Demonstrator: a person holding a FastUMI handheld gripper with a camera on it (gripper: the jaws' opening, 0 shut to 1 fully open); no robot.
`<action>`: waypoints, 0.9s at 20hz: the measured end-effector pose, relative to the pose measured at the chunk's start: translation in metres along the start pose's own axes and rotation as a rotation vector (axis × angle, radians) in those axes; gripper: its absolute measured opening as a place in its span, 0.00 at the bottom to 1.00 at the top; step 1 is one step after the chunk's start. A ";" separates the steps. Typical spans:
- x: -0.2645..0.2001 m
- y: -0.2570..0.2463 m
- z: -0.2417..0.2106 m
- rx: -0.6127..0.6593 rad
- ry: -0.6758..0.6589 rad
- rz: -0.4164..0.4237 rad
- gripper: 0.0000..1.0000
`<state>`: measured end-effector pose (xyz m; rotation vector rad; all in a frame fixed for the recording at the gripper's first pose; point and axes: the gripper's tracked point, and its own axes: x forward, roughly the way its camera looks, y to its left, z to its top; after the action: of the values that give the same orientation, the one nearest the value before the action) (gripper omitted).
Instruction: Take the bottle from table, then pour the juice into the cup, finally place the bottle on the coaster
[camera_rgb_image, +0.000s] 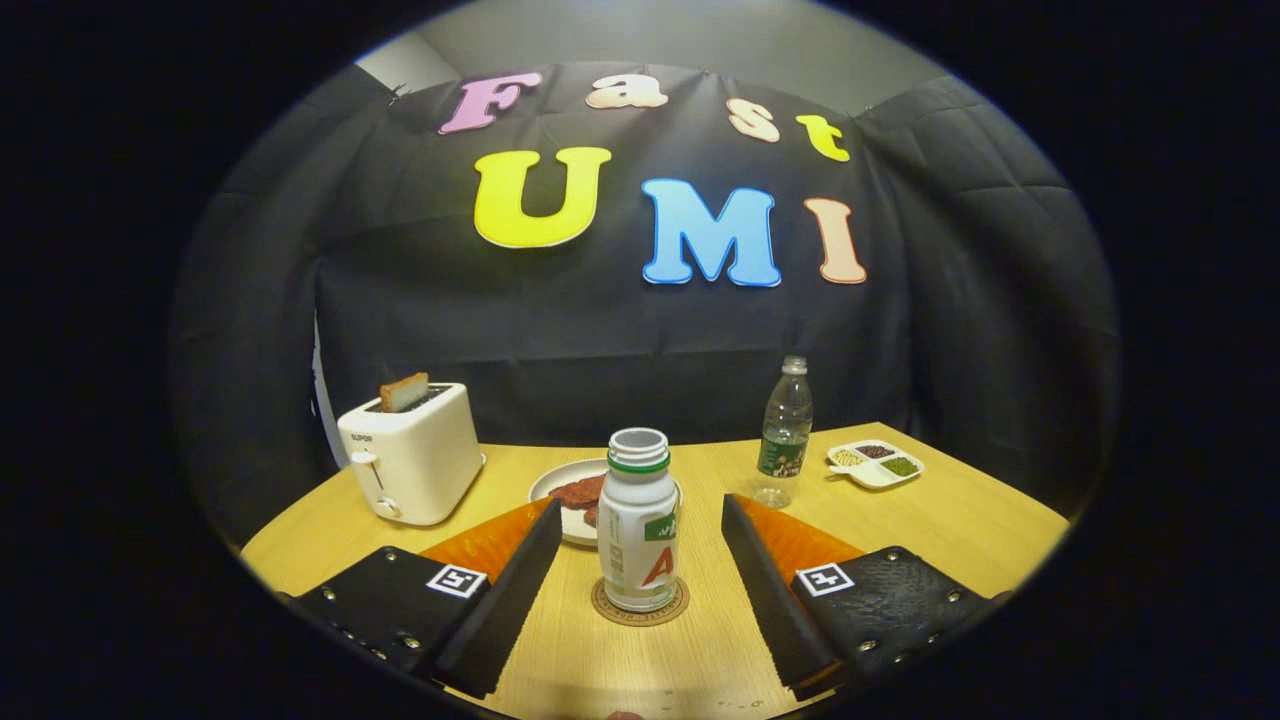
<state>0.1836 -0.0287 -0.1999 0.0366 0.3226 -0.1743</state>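
Your tongs (640, 590) stand wide, the bottle (638, 525) between them on its coaster (640, 610). It looks light, smooth and uncapped; grip mid-body, keep it upright.

Toaster (412, 455), plate (560, 482), water bottle (785, 430), perhaps snacks.

The camera rides on the gripper (640, 560), low over the table (960, 520). It faces forward along both spread fingers, close to the bottle (638, 525).

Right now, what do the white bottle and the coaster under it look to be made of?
The white bottle looks like opaque plastic with a faint sheen, a printed label and a green neck ring. The coaster looks matte brown, perhaps cork or wood; only its rim shows. The gripper's fingers stand open on either side of the bottle, apart from it.
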 end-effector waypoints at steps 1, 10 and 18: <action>-0.010 0.002 0.009 -0.002 -0.012 0.017 0.97; -0.105 0.010 0.081 0.008 -0.130 0.085 0.97; -0.165 -0.005 0.103 0.040 -0.194 0.094 0.97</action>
<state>0.0610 -0.0133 -0.0494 0.0742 0.1233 -0.0905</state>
